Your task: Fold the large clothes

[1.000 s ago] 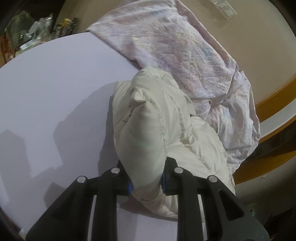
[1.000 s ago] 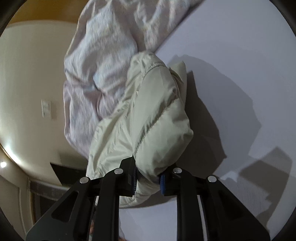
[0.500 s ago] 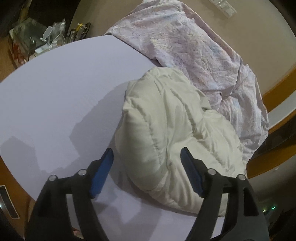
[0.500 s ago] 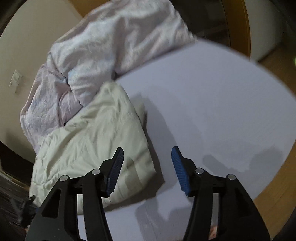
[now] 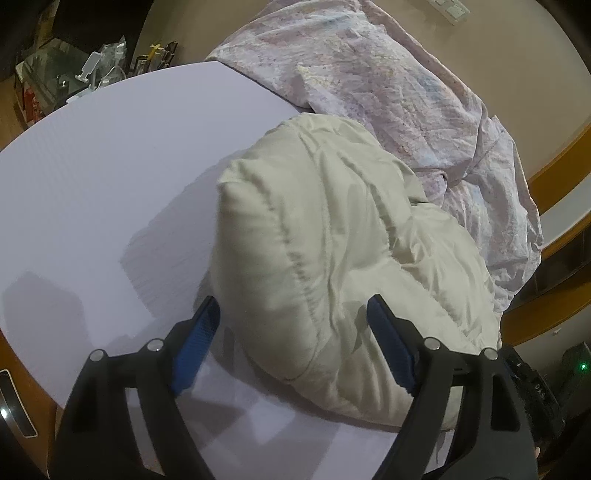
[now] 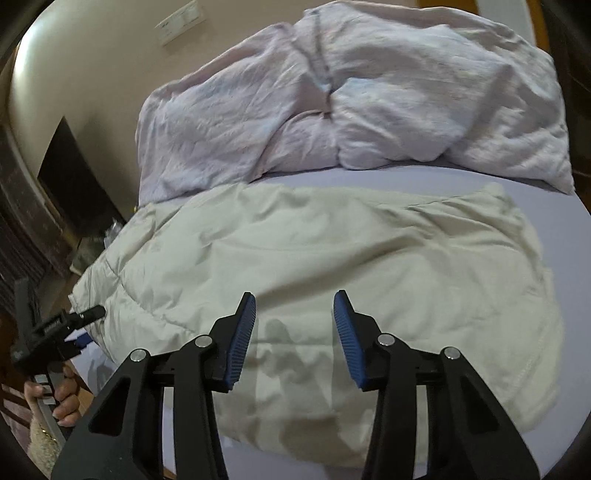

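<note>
A cream puffer jacket [image 5: 332, 240] lies in a bundle on the pale lilac round table [image 5: 110, 166]. My left gripper [image 5: 293, 306] is open and its jaws are still opening. The jacket's near fold bulges between the blue pads [image 5: 199, 332], which do not press on it. In the right wrist view the jacket [image 6: 332, 240] spreads wide across the table [image 6: 369, 181]. My right gripper [image 6: 294, 295] hovers above it, jaws closing, with nothing between its pads. The left gripper [image 6: 88, 325] shows at the jacket's left end, held by a hand [image 6: 62, 398].
A crumpled pale pink quilt [image 5: 369, 74] [image 6: 369, 92] lies at the table's far side, touching the jacket. A cluttered shelf [image 5: 92, 70] stands beyond the table edge. Beige wall with a switch plate [image 6: 177, 22]; wooden trim [image 5: 554, 177] on the right.
Both grippers let go of the jacket and opened. The jacket dropped onto the table. The right gripper rolled, rose and swung round, so it now looks across the jacket's long side.
</note>
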`<state>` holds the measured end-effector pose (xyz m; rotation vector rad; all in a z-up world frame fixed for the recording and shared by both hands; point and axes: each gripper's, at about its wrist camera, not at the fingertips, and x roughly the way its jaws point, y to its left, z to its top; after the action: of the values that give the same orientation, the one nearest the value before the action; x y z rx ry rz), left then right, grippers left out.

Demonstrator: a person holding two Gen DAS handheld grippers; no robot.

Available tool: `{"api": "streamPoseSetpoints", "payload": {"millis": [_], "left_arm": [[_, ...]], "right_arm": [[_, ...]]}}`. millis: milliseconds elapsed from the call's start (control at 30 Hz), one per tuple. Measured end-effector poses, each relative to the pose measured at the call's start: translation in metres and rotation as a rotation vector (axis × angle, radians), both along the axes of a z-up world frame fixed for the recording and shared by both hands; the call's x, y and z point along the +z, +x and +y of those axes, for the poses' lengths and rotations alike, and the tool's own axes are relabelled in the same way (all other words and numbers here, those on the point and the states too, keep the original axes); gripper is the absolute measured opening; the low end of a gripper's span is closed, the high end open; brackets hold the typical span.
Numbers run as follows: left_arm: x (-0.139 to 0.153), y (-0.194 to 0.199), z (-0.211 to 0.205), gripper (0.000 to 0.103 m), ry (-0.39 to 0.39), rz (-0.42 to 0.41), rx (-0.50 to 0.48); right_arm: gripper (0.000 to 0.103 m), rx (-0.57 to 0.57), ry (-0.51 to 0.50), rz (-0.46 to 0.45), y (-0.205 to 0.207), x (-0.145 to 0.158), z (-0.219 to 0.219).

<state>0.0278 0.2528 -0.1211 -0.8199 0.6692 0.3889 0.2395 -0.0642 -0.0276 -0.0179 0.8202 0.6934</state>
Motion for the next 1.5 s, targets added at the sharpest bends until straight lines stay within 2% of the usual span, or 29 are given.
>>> {"api": "streamPoseSetpoints", "payload": {"millis": [200, 333, 467, 767, 867, 933, 1033, 1133, 1267, 1400, 1500], "left_arm": [[-0.002, 0.011, -0.003, 0.082, -0.001, -0.017, -0.007], [-0.002, 0.015, 0.001, 0.081, -0.031, -0.047, -0.005], [0.0, 0.014, 0.007, 0.077, -0.048, -0.08, 0.006], [-0.011, 0.014, 0.017, 0.072, -0.131, -0.129, 0.022], [-0.011, 0.016, 0.018, 0.062, -0.145, -0.14, 0.022], [-0.007, 0.017, 0.019, 0.048, -0.141, -0.144, 0.017], [0.006, 0.017, 0.018, 0.035, -0.126, -0.157, 0.001], [0.026, 0.02, 0.014, 0.032, -0.098, -0.176, -0.024], [0.06, 0.03, -0.001, 0.03, -0.044, -0.227, -0.075], [0.099, 0.048, -0.034, 0.03, 0.023, -0.29, -0.158], [0.117, 0.061, -0.059, 0.03, 0.058, -0.32, -0.216]], "right_arm": [[0.047, -0.006, -0.096, 0.04, 0.004, -0.035, 0.019], [0.047, 0.006, -0.198, -0.003, 0.003, -0.057, 0.038], [0.048, 0.005, -0.189, 0.029, 0.01, -0.064, 0.038], [0.048, -0.006, -0.182, 0.003, 0.008, -0.065, 0.038], [0.048, -0.007, -0.175, -0.002, 0.007, -0.065, 0.037], [0.048, -0.009, -0.173, -0.006, 0.007, -0.066, 0.037], [0.048, -0.012, -0.173, -0.013, 0.006, -0.066, 0.037], [0.048, -0.015, -0.175, -0.019, 0.006, -0.066, 0.037], [0.048, -0.019, -0.168, -0.018, 0.005, -0.067, 0.038], [0.048, -0.017, -0.155, -0.014, 0.006, -0.067, 0.036], [0.048, -0.013, -0.14, -0.008, 0.007, -0.068, 0.034]]}}
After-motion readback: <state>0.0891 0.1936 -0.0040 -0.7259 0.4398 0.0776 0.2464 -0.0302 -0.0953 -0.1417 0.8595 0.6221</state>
